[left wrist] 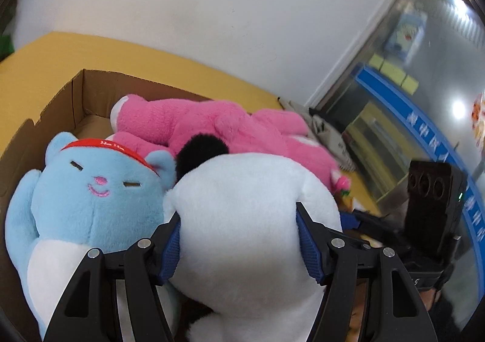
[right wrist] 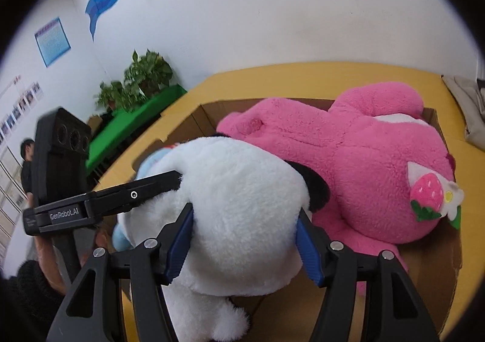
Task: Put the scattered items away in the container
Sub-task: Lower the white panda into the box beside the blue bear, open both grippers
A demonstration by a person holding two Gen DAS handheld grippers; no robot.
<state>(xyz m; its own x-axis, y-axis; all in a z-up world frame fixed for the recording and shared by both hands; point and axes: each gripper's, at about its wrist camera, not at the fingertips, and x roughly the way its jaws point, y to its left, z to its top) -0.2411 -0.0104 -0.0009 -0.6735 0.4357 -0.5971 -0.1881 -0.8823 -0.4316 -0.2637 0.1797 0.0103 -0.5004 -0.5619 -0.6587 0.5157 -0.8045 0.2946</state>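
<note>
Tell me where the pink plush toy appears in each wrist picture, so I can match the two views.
Left wrist: the pink plush toy lies across the centre, behind the white plush toy.
Right wrist: the pink plush toy fills the right half, beside the white one.
Shared landmark: the cardboard box that holds the toys.

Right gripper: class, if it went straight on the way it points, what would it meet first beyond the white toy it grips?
Probably the pink plush lying in the cardboard box, just beyond the white plush held in the right gripper; depth is uncertain.
</note>
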